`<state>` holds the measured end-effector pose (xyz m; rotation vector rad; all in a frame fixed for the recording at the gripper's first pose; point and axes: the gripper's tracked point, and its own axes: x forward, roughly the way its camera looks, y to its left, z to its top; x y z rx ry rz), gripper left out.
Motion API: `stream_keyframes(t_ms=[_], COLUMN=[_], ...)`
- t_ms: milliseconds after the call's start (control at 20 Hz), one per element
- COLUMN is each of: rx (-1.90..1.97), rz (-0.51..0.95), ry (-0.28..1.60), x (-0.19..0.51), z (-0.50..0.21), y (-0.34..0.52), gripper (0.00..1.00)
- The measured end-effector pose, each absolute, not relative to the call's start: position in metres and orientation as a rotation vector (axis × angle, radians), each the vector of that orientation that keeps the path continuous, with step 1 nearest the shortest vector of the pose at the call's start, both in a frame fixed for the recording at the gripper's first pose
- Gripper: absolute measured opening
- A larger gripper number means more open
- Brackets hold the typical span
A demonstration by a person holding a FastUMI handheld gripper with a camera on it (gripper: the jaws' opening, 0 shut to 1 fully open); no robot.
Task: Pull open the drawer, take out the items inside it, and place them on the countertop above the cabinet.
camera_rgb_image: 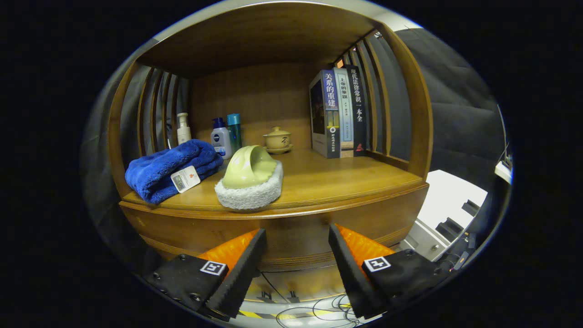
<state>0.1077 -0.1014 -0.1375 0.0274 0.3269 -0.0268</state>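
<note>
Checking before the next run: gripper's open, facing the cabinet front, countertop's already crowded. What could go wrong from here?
1. The scrubbing pad sits at the countertop's front lip, overhanging slightly; a bump from the gripper could knock it off.
2. The blue towel also crowds the front edge, so free placing room is mostly toward the books.
3. The fingers are open and hold nothing; no drawer handle is discernible, so the grasp could miss.

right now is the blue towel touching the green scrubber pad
Apart: the gripper view shows bare countertop between blue towel and scrubber pad; the open gripper is empty.
</note>
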Motion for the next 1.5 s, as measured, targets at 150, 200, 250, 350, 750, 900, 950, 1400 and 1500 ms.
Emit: stream_keyframes(t_ms=[150, 200, 250, 350, 750, 900, 950, 1400, 1500], rx=[-0.012, -0.011, -0.001, 0.030, 0.000, -0.008, -0.015, -0.059, -0.052], rz=[-0.020, -0.023, -0.023, -0.018, -0.023, 0.005, 0.014, 0.008, -0.001], ry=[0.318, 0.323, 0.335, 0.354, 0.264, 0.213, 0.195, 0.078, 0.072], x=[0.106, 0.105, 0.104, 0.103, 0.079, 0.068, 0.064, 0.013, 0.007], z=[-0.140, -0.140, -0.142, -0.141, -0.058, -0.006, 0.011, 0.113, 0.117], y=[-0.102, -0.103, -0.102, -0.100, -0.112, -0.106, -0.107, -0.117, -0.118], gripper=[0.95, 0.95, 0.96, 0.96, 0.96, 0.96, 0.96, 0.96, 0.96])
